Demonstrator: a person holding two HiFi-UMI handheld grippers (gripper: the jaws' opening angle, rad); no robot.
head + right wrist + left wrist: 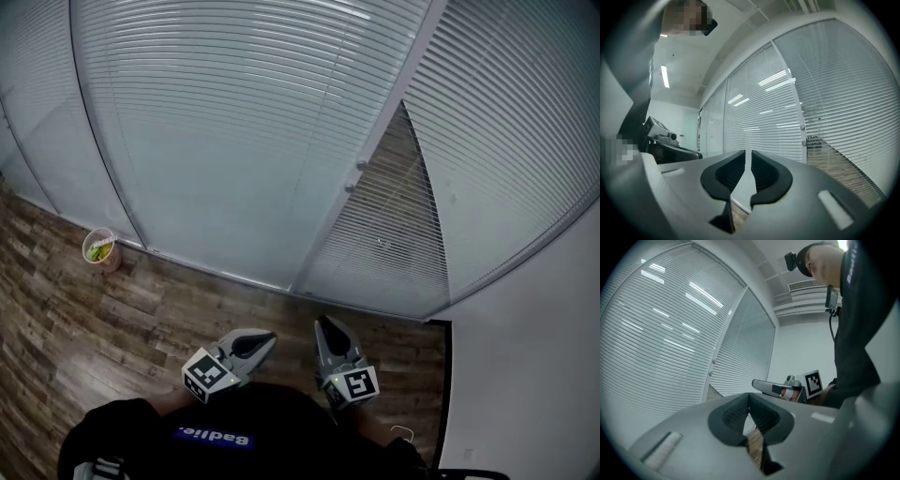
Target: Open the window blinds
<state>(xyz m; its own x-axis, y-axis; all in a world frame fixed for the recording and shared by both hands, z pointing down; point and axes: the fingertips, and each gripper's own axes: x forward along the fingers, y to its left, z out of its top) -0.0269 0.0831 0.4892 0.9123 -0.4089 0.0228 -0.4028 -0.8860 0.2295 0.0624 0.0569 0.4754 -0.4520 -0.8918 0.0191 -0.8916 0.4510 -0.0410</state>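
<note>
Blinds (253, 131) hung down over the glass wall. Left gripper (267, 339) jaws were closed on nothing. Right gripper (323, 326) jaws stood a crack apart, empty, both below the blinds, clear of them.

Pale window blinds (234, 122) are covering the glazing from 9 to 2 o'clock. A wood-plank floor (56, 319) is spreading below, a white wall (534, 375) is standing at 4 o'clock, and a ceiling light (664, 76) is glowing.
</note>
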